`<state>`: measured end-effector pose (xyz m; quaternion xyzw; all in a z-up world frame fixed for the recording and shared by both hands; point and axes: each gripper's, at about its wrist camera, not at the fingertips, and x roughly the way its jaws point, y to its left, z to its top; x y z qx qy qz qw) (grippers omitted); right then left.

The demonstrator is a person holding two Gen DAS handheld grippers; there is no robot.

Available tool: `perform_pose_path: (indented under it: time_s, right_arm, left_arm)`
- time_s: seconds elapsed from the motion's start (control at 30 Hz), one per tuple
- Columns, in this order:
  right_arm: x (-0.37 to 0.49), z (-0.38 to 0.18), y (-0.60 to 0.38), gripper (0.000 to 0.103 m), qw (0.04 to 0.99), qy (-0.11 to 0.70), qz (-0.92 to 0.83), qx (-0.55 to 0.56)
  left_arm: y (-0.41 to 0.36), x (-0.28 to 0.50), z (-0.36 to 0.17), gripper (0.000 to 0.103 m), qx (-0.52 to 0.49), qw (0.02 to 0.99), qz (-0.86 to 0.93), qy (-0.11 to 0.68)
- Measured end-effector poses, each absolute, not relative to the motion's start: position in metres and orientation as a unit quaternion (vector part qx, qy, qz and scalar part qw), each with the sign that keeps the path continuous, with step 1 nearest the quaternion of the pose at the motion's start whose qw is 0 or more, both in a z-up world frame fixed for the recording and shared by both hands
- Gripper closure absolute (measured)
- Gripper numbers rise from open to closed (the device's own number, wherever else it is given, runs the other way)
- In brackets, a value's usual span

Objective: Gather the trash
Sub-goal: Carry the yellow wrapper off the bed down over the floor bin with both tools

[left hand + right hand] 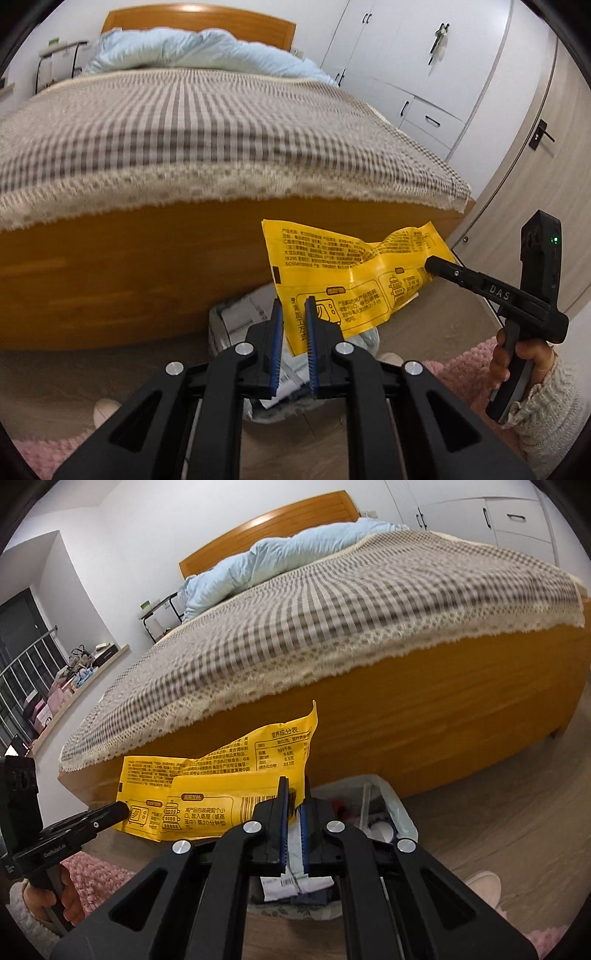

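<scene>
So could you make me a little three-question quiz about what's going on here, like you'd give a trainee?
1. True or false: the yellow wrapper is lying flat on the bed.
2. What holds the wrapper? A) only the left gripper B) only the right gripper C) both grippers, one at each end.
3. What sits on the floor directly below the wrapper?

Key:
1. False; it is held in the air in front of the bed's wooden side.
2. C; each is shut on one end.
3. A trash bin lined with a bag, with rubbish already inside.
</scene>
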<state>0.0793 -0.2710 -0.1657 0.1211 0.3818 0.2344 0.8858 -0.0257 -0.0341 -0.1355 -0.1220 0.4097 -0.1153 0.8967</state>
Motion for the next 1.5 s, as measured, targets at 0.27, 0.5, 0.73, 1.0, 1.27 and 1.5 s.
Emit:
perform_pose_path:
  time_s: [0.27,0.5,0.73,1.0,1.27,1.5]
  right_arm:
    - [0.084,-0.198,-0.277,0.097,0.864,0.429,0.225,0.14]
    - [0.094,-0.215,-0.279,0.097,0.855,0.454,0.209,0.14]
    - [0.102,-0.227,-0.28,0.097,0.854,0.47,0.19,0.122]
    - [0.112,-0.246,-0.282,0.097,0.851,0.487,0.17,0.094]
    - [0.126,-0.284,-0.277,0.097,0.837,0.523,0.152,0.057]
    - [0.129,-0.313,-0.25,0.097,0.826,0.543,0.15,0.012]
  left_arm:
    - [-0.028,-0.015,-0.176,0.094,-0.178,0.853,-0.131,0.473]
    - [-0.038,0.003,-0.195,0.094,-0.158,0.846,-0.114,0.497]
    - [-0.05,0.017,-0.22,0.094,-0.142,0.83,-0.106,0.529]
    - [-0.061,0.031,-0.248,0.094,-0.134,0.809,-0.104,0.563]
    - [-0.078,0.045,-0.285,0.094,-0.096,0.788,-0.089,0.602]
    - [-0.089,0.049,-0.315,0.094,-0.062,0.774,-0.083,0.625]
